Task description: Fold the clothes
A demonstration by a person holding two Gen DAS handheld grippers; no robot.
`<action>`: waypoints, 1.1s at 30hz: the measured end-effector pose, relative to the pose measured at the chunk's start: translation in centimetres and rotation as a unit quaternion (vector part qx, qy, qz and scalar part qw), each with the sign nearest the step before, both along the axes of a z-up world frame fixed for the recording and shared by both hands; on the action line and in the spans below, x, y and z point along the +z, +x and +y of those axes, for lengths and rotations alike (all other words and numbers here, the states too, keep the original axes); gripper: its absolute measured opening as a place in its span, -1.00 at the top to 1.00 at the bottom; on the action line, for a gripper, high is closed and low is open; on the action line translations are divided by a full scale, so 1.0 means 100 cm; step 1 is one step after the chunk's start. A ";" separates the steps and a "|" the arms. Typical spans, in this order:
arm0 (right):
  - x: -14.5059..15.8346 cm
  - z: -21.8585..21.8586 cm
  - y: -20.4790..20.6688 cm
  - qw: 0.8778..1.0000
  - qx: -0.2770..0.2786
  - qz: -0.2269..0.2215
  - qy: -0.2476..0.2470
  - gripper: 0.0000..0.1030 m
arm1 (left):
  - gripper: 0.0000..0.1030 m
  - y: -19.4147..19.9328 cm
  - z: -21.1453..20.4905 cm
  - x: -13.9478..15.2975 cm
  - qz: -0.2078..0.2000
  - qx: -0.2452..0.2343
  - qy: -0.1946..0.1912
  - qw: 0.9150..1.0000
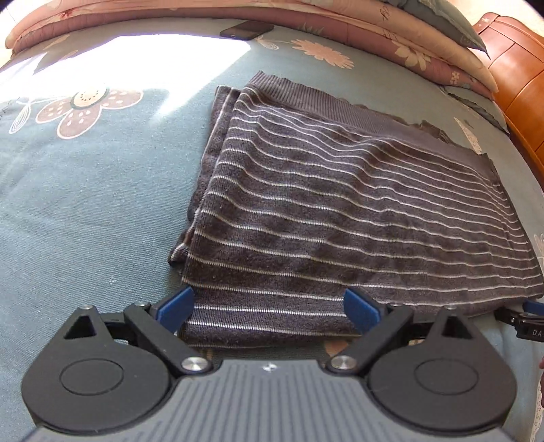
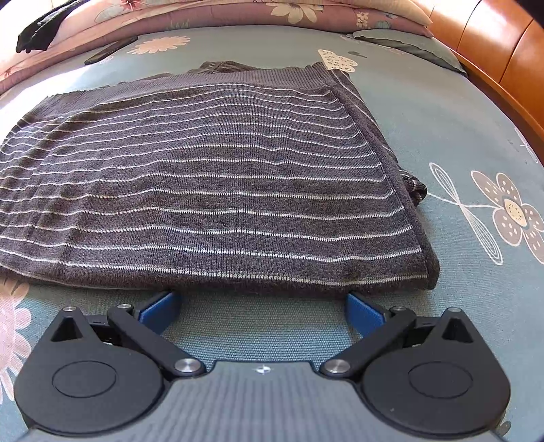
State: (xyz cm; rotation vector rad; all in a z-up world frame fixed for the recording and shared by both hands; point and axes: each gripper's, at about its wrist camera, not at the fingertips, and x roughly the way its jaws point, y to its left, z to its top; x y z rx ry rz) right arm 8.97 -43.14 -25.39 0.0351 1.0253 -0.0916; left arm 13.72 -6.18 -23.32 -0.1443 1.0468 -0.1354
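Observation:
A grey knitted sweater with thin white stripes point(image 1: 340, 210) point(image 2: 204, 190) lies folded flat on the bed, ribbed hem at the far side. My left gripper point(image 1: 268, 306) is open at the sweater's near left corner. The near edge of the cloth lies between its blue fingers point(image 1: 176, 306), which are not closed on it. My right gripper point(image 2: 261, 311) is open too, low over the sheet, with its blue fingertips point(image 2: 363, 311) just short of the sweater's near folded edge. Only bedsheet shows between them. In the left wrist view, part of the right gripper point(image 1: 523, 319) shows at the sweater's near right corner.
The bed has a blue-grey flowered sheet point(image 1: 85, 204) point(image 2: 459, 136). A dark phone point(image 1: 246, 30) point(image 2: 110, 51) lies beyond the sweater, beside a folded pink quilt point(image 1: 391, 37) point(image 2: 238, 13). A wooden headboard point(image 1: 520, 85) point(image 2: 503, 51) bounds the right side. A black cloth point(image 2: 37, 30) lies on the quilt.

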 end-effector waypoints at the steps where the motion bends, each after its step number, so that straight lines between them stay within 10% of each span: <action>1: 0.000 0.000 0.000 1.000 0.003 0.000 0.000 -1.00 | -0.84 -0.002 -0.001 0.005 -0.004 0.002 -0.003 1.000; 10: 0.013 0.000 -0.003 0.999 0.022 0.019 -0.012 -1.00 | -0.81 -0.002 -0.037 -0.015 0.046 -0.029 0.052 0.997; 14: 0.042 -0.008 -0.016 0.997 0.023 -0.064 -0.034 -1.00 | -0.83 -0.003 -0.060 0.003 0.021 -0.051 0.050 0.997; 23: 0.006 -0.055 0.001 0.999 -0.034 -0.037 0.021 -1.00 | -0.83 0.008 -0.149 0.009 -0.020 -0.175 0.055 0.983; 33: -0.001 -0.051 -0.001 0.999 -0.009 -0.044 0.011 -1.00 | -0.99 -0.005 -0.149 -0.032 -0.010 -0.174 0.042 0.984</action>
